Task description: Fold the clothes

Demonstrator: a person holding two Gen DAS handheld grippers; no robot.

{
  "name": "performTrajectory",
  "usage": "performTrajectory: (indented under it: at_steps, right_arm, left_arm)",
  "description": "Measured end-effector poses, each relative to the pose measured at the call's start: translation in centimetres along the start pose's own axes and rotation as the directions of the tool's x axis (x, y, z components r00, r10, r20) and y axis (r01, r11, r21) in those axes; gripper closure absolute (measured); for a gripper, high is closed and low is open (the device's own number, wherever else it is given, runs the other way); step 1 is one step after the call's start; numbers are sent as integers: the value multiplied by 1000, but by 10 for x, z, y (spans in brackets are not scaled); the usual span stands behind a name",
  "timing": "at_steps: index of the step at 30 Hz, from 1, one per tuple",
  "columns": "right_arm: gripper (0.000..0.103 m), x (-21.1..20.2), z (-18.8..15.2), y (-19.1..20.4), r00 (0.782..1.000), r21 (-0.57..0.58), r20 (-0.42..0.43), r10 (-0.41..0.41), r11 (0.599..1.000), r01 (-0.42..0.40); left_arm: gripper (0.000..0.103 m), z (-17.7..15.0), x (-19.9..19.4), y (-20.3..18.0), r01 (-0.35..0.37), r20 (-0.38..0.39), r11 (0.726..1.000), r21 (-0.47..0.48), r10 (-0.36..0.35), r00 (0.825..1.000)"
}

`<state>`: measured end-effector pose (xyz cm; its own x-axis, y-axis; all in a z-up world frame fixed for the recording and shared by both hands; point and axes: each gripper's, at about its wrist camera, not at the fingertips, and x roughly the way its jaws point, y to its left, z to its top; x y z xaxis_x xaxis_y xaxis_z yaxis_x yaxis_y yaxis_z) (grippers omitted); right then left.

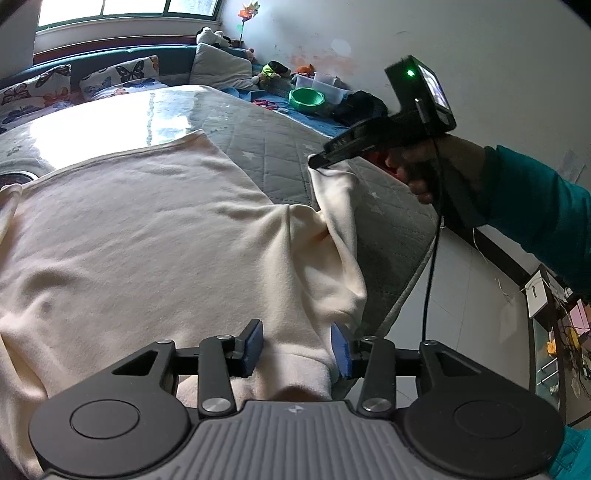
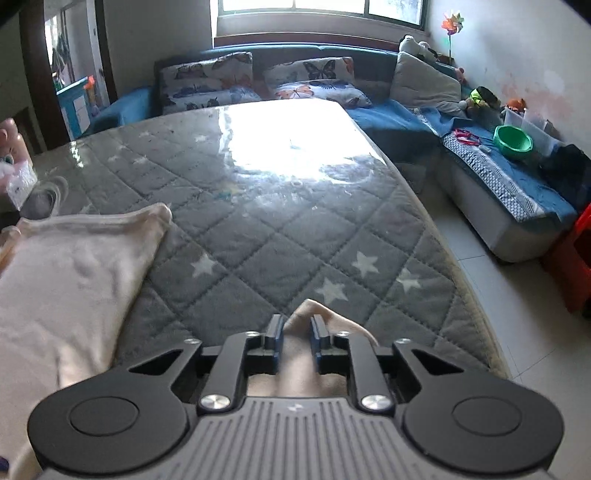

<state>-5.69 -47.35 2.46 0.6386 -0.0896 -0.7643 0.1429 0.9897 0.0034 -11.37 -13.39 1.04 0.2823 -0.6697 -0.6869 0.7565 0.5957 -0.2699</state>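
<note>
cream garment [image 1: 147,236] spread on table [image 2: 280,229] | right gripper [image 2: 297,332] pinches sleeve [image 1: 340,206] at right edge | left gripper [image 1: 297,349] jaws apart astride cloth | risk: thin pinch slips, sleeve drops

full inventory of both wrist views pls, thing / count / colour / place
garment: 1, cream, spread on the table, one end lifted by the right gripper
table: 1, grey quilted cover with white stars, glossy in the window glare
butterfly cushions: 2, white with dark and orange print, on the sofa behind the table
sofa: 1, blue, along the window and the right wall
grey cushion: 1, sofa corner
bowl: 1, green, on the sofa's right run
clear boxes: appear to be 2, beside the bowl
pinwheel: 1, multicoloured, in the corner
left gripper: open, cream fabric between its fingers
right gripper: shut on garment
sleeve: 1, teal, on the right arm
</note>
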Motion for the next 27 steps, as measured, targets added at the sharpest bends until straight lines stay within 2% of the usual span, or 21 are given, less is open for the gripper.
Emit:
performTrajectory:
  at_steps: [1,4,7,8,12,14,16,18,20,21,23,27]
  right_arm:
    - [73,1,1,2,1000,3,-5,5,1000,-5]
    - [75,4,4,12,999,-43,-4,-36,998,36]
    - [95,6,6,15,997,-72,0,-77,994,77]
    - [98,6,6,14,996,-80,1,-90,993,90]
    - [100,-8,8,10,997,-72,47,-62,995,65]
    - [100,-30,11,6,991,-53,129,-18,998,25]
    - [100,-61,10,2,975,-35,221,24,999,-17]
    - [100,-94,3,-5,950,-22,309,38,999,-33]
    - [101,-119,-11,-19,937,21,350,4,1000,-13]
    - [101,-127,-21,-27,935,50,353,-29,999,12]
    - [101,-131,-42,-49,948,102,297,-112,991,85]
    - [101,-117,-51,-57,967,124,230,-110,989,82]
  left_arm:
    - [58,0,0,0,1,-1,1000,1,-1,1000]
    - [57,0,1,1,3,4,1000,-1,-3,1000]
    - [57,-2,1,2,5,9,1000,-10,-5,1000]
    - [57,-2,1,2,7,10,1000,-11,-7,1000]
    - [57,-2,1,3,12,13,1000,-15,-12,1000]
    - [57,-2,1,3,12,12,1000,-19,-12,1000]
    - [57,-2,1,3,12,12,1000,-18,-12,1000]
    - [57,-2,0,4,14,14,1000,-21,-14,1000]
    - [56,-3,0,5,17,16,1000,-23,-17,1000]
    - [56,-3,0,5,19,16,1000,-22,-19,1000]
    - [54,-3,0,5,24,17,1000,-19,-24,1000]
    - [52,-2,2,4,28,8,1000,6,-28,1000]
